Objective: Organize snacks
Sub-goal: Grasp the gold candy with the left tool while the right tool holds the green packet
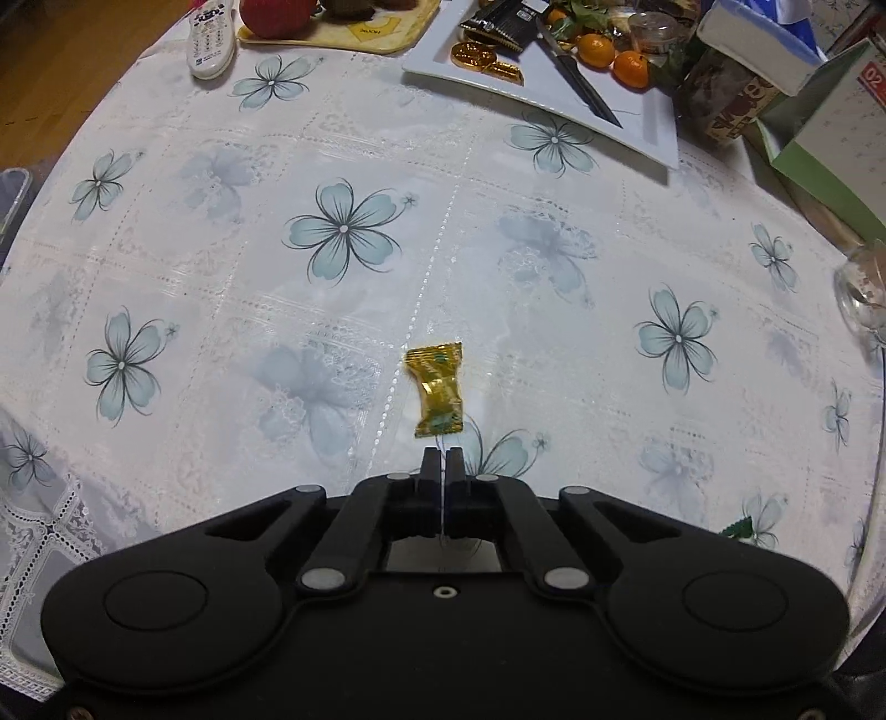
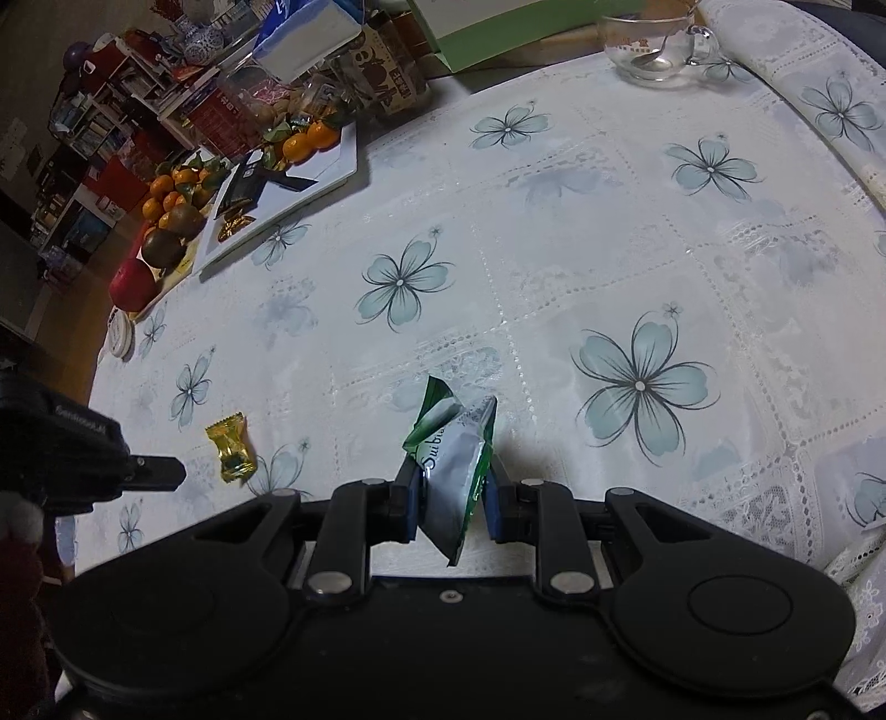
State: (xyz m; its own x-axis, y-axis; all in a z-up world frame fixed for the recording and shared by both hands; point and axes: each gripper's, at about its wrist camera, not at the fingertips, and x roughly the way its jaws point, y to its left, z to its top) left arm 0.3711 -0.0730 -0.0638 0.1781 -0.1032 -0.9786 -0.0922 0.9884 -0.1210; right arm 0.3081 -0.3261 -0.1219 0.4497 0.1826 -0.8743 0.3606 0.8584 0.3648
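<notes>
The left tongs are shut on nothing — the gold candy lies on the table just ahead. The right tongs clamp a green-and-white packet. The candy should be straddled squarely before closing.

The tablecloth is white with a lace-like weave and pale blue-green flowers outlined in dark lines. The candy has a shiny gold wrapper with small green marks. The packet is green and silvery white with dark lettering. Both the left gripper and the right gripper are black, the right with blue pads. The tray is white; the tangerines are orange, the coins gold, the knife black.
</notes>
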